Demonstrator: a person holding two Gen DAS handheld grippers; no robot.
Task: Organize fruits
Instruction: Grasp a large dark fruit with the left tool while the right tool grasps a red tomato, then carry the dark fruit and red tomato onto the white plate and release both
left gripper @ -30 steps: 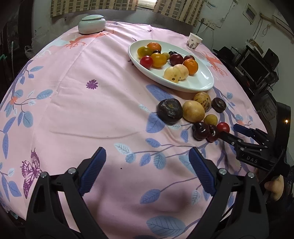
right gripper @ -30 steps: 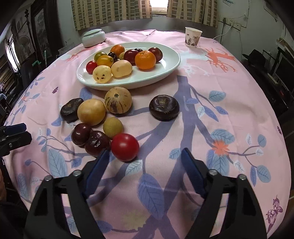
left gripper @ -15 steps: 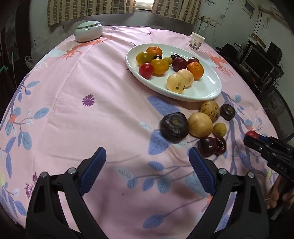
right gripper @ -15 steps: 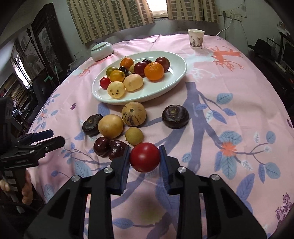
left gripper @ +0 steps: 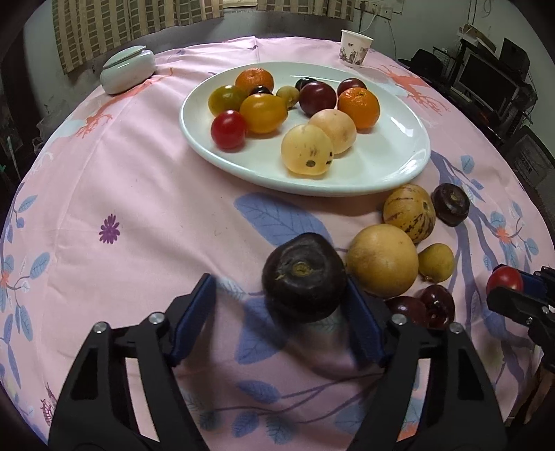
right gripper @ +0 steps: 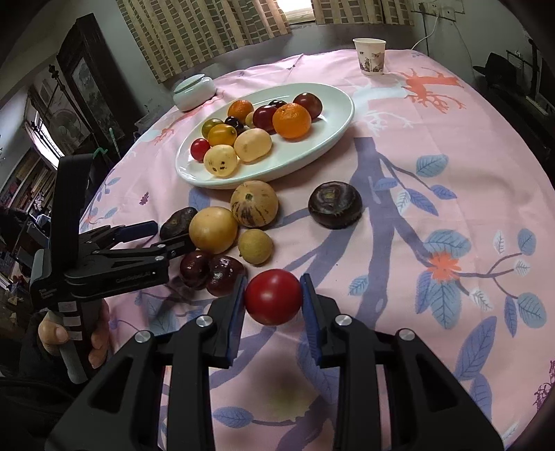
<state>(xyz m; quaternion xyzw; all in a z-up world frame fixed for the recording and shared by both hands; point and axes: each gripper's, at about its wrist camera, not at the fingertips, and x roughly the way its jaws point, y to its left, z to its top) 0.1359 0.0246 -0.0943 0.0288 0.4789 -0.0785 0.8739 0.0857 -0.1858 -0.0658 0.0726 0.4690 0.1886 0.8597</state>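
**Tomato gripped, dark fruit between the left fingers**

Your right gripper (right gripper: 273, 297) pinches the red tomato (right gripper: 273, 296), lifted just above the table (right gripper: 433, 145). Your left gripper (left gripper: 281, 321) has been closing; the dark purple fruit (left gripper: 304, 277) sits between its fingers, touching the right pad, a gap at the left. The white plate (left gripper: 388, 163) holds the other fruits.

Checked curtains (right gripper: 208, 31) hang over a bright window (right gripper: 293, 7) behind the tabletop (right gripper: 451, 156). A dark wooden cabinet (right gripper: 86, 79) stands to one side, and monitors (left gripper: 485, 83) crowd a dim corner.
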